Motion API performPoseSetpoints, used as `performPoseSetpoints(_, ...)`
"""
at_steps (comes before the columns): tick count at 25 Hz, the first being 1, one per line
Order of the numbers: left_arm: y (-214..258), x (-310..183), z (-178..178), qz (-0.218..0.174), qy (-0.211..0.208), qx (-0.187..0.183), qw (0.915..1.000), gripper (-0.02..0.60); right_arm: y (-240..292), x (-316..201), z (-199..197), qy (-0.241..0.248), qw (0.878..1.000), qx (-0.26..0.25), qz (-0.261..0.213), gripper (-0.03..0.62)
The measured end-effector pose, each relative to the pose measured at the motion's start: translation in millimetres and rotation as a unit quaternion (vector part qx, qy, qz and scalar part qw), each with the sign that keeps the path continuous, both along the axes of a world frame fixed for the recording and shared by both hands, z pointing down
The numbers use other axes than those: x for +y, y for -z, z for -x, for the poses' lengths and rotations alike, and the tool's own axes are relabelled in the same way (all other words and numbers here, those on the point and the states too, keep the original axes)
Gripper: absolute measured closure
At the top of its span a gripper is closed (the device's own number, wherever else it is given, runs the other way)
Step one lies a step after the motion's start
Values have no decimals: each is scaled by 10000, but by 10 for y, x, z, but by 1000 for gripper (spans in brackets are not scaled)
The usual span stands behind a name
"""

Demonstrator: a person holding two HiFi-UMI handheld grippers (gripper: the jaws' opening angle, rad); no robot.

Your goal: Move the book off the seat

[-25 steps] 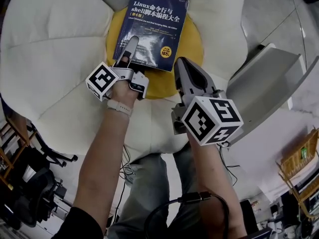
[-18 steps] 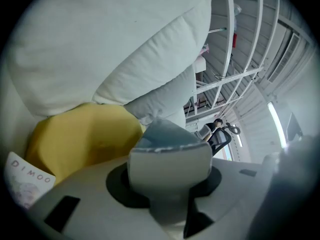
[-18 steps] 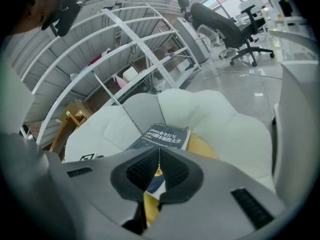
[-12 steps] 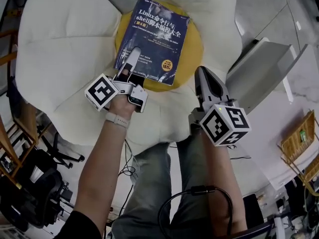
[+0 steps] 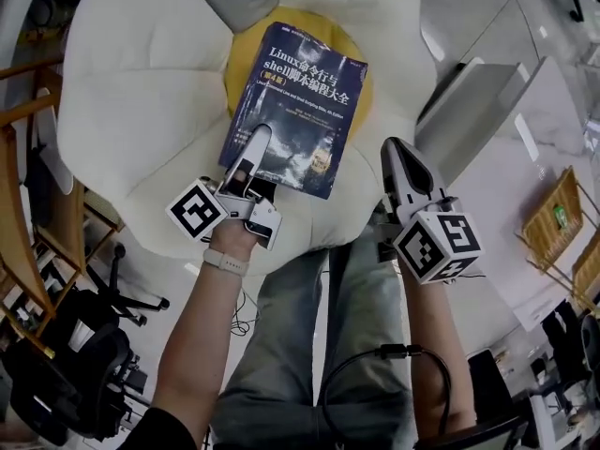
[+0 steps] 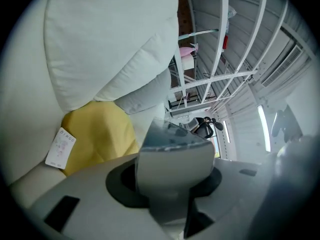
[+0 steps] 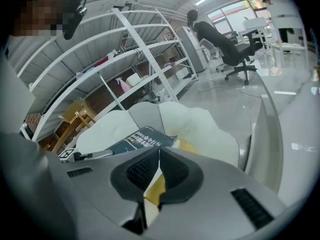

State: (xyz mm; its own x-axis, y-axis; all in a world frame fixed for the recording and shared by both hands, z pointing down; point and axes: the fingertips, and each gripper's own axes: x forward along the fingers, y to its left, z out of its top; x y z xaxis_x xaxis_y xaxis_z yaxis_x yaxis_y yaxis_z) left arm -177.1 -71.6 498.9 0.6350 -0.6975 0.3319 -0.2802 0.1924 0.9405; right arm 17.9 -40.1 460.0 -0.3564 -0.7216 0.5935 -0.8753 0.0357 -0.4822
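The left hand-held gripper (image 5: 255, 144) clamps the book (image 5: 305, 92) by its near edge, seemingly just above the seat (image 5: 141, 92); next, carry it clear. The right hand-held gripper (image 5: 401, 154) is closed, empty

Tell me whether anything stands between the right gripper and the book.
Nothing visible does. The right gripper, shut and empty, hangs beside the book, with only a bare part of the seat showing between them. The left gripper clamps the book's near edge.
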Motion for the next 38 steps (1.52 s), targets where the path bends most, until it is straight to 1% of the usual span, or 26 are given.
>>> performPoseSetpoints(2,-91,-22,12,54,-59,-90,9999,416,-176,-67,-22,38,10000,-60,5,580)
performPoseSetpoints(5,-353,-231,73,83,-151,-370,9992,416,-602,-377,-40,110,9994,-312,-28,580)
performPoseSetpoints(9,-331,-335,75,15,-281,-460,9985,416,-696,-538,-122,118,9990,-399,-133,580)
performPoseSetpoints(13,-647,-377,164,-169,-353,-829,9958,416,-1238,-587,-74,8,9960,-818,-350,580)
performPoseSetpoints(14,-690,-385,165,-224,-355,-855,9955,416,-1325,-593,-69,-40,9952,-891,-399,580)
performPoseSetpoints(17,-530,-340,117,-378,-373,-709,9961,416,-1237,-547,-85,-174,9937,-980,-519,580)
performPoseSetpoints(21,-252,-331,48,-628,-548,-559,9950,416,-994,-597,-110,-296,9921,-1005,-689,580)
performPoseSetpoints(24,-220,-324,81,-732,-785,-628,9922,416,-963,-662,-104,-442,9904,-1080,-737,580)
performPoseSetpoints(27,-240,-404,74,-802,-880,-655,9907,416,-1046,-732,-120,-644,9880,-1212,-708,580)
performPoseSetpoints(31,-294,-423,35,-593,-803,-613,9931,416,-1124,-732,-209,-864,9860,-1270,-649,580)
performPoseSetpoints(34,-308,-418,25,-591,-986,-733,9907,414,-1204,-697,-271,-1009,9838,-1358,-587,580)
performPoseSetpoints(36,-289,-417,32,-668,-1074,-829,9885,414,-1197,-715,-275,-999,9836,-1373,-613,580)
performPoseSetpoints(38,-285,-393,56,-802,-944,-837,9888,414,-1125,-785,-251,-813,9848,-1336,-751,580)
